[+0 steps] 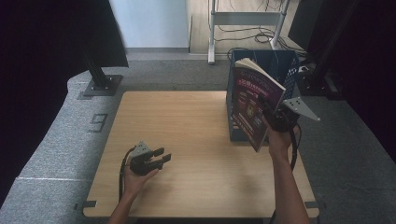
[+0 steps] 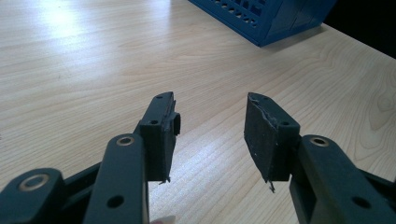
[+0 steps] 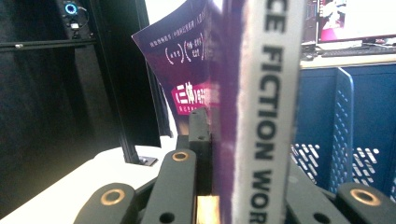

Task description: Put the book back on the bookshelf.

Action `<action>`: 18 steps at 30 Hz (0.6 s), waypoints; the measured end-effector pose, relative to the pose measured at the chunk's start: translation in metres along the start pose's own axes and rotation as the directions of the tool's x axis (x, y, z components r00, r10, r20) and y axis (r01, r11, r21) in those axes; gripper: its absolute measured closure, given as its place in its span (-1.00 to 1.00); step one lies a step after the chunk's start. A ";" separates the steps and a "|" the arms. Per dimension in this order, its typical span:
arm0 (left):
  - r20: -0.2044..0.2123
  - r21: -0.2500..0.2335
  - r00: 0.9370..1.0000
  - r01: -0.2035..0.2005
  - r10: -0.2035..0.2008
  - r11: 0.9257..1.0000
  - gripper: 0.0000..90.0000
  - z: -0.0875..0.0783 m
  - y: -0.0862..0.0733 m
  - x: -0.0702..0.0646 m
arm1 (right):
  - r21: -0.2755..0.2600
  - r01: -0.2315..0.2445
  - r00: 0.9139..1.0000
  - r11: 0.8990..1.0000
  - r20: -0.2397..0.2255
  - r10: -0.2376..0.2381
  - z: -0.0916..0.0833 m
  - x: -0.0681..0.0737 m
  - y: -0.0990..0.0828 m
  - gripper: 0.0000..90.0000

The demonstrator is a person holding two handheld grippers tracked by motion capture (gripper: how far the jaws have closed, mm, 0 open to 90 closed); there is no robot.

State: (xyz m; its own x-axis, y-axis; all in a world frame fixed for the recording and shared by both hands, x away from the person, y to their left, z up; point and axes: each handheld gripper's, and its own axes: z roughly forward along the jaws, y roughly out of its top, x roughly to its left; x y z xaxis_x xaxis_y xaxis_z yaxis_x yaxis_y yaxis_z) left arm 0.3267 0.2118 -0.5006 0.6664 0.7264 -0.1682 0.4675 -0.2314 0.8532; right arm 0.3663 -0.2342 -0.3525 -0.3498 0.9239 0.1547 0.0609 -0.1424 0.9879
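- While our right hand (image 1: 279, 140) is raised at the right of the high view, forearm reaching up from the bottom edge, its right gripper (image 1: 275, 116) points up and away from us with the jaws clamped on a book (image 1: 254, 100).
- We see that book lifted off the surface (image 1: 187, 140), tilted, its purple cover facing left, just in front of the blue crate (image 1: 292, 70) in the upper right of the frame.
- In the right gripper view the book's (image 3: 261, 93) pale spine runs up the middle of the frame, with the crate's (image 3: 345, 130) perforated wall at right.
- Our left hand (image 1: 133, 179) sits low at the lower left of the high view, palm under the left gripper (image 1: 161, 158), which points right, level over the surface.
- In the left gripper view the left gripper (image 2: 212, 133) has its jaws standing apart with nothing between them, bare wood below and a crate (image 2: 266, 18) corner at the top.
- Counted: one book, one crate, two grippers, two hands.
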 end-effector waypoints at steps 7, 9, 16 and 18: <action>0.002 0.004 1.000 0.001 -0.001 1.000 0.20 0.000 0.000 0.000 | -0.002 -0.004 1.000 1.000 0.023 0.004 -0.001 -0.007 0.000 0.82; 0.003 0.003 1.000 0.001 -0.001 1.000 0.19 0.000 0.000 0.000 | -0.004 -0.005 1.000 1.000 0.026 0.005 -0.001 -0.009 0.000 0.82; 0.002 0.002 1.000 0.002 -0.002 1.000 0.20 0.000 0.000 0.000 | -0.006 0.001 0.999 1.000 0.042 -0.001 0.000 -0.013 0.000 0.82; 0.002 0.001 1.000 0.003 -0.003 1.000 0.20 0.000 0.000 0.000 | -0.006 0.003 0.999 1.000 0.046 -0.002 0.002 -0.014 0.000 0.82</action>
State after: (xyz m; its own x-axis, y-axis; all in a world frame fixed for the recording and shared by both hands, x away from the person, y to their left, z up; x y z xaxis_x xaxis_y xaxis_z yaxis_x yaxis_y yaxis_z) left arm 0.3268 0.2120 -0.5007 0.6665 0.7254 -0.1719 0.4703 -0.2302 0.8520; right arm 0.3725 -0.2462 -0.3543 -0.3070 0.9395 0.1521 0.0542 -0.1423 0.9883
